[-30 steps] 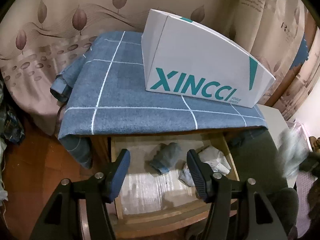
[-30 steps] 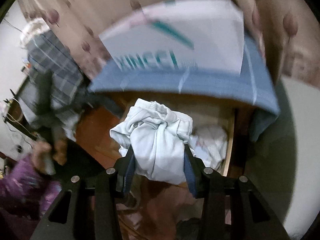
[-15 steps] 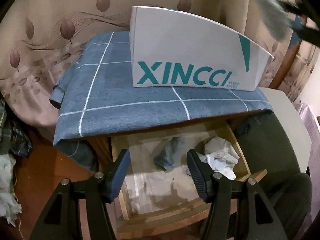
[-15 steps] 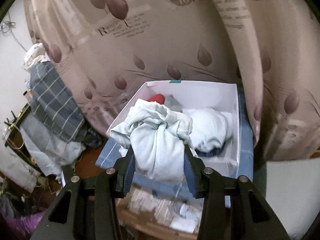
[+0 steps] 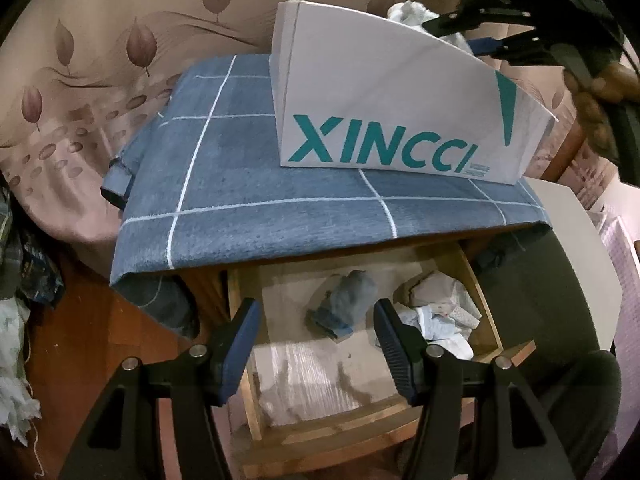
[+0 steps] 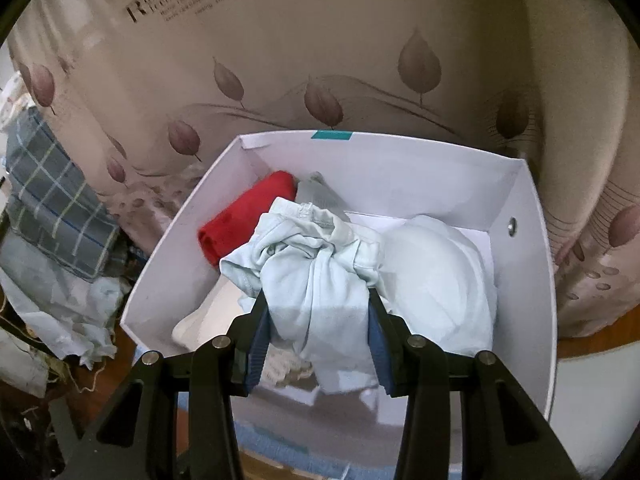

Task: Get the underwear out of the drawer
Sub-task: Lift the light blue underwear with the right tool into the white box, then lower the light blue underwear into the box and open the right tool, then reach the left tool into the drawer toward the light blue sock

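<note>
Two grippers are in play. The right gripper (image 6: 318,336) is clamped on a bunched pale-blue underwear piece (image 6: 316,276), held above the open white XINCCI box (image 6: 532,216), where a red rolled garment (image 6: 244,216) and a pale bra (image 6: 436,276) already lie. Release is best made low, over the free floor between them, so nothing is draped on the rim. The left gripper (image 5: 316,332) is held spread and empty above the wooden drawer (image 5: 486,308), where grey underwear (image 5: 344,304) and white pieces (image 5: 436,312) are left.
</note>
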Motion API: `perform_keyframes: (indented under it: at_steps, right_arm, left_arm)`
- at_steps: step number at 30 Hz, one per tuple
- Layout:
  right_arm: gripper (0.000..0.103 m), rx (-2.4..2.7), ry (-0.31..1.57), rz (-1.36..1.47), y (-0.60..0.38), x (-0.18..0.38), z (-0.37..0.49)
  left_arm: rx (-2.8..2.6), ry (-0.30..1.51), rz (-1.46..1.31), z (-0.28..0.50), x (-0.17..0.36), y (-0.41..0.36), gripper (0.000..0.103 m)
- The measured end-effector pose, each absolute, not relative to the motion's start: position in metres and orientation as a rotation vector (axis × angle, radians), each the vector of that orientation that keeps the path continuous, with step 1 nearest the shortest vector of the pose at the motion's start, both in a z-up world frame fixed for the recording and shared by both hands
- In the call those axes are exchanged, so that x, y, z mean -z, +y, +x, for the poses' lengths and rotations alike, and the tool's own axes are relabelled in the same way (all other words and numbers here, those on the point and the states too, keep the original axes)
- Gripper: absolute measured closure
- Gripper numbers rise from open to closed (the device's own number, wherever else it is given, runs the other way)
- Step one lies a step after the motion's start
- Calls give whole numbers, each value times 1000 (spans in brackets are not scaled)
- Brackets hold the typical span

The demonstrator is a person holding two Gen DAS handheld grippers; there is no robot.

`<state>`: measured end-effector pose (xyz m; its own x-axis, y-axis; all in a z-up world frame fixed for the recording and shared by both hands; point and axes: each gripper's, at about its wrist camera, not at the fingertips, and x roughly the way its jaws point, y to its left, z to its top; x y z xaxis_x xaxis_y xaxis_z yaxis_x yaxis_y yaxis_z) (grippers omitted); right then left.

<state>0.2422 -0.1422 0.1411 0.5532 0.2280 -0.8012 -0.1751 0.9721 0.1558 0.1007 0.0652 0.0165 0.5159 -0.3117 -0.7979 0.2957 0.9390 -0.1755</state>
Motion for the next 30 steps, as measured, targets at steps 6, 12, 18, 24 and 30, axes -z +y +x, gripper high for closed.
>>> perform_keyframes:
  at_steps: [6,12,18,24,30]
  right_arm:
    - [61,-218,986,28,-134,-128,263]
    - [54,-205,982,71,-138,-122,271]
    - [36,-209,860,117,-149,-137,255]
    - [32,-296,595,231,-182,-166,167]
    - [21,-280,561,187,-215,-130,38]
  left_arm:
    - [372,964,-4,101,-16,63,43]
    - [371,956,65,98,-14,52,43]
    - [373,972,88,98,-9,49,43]
    - [391,1034,64,103,1,50,43]
    - [431,1131,6,109,16,49,43]
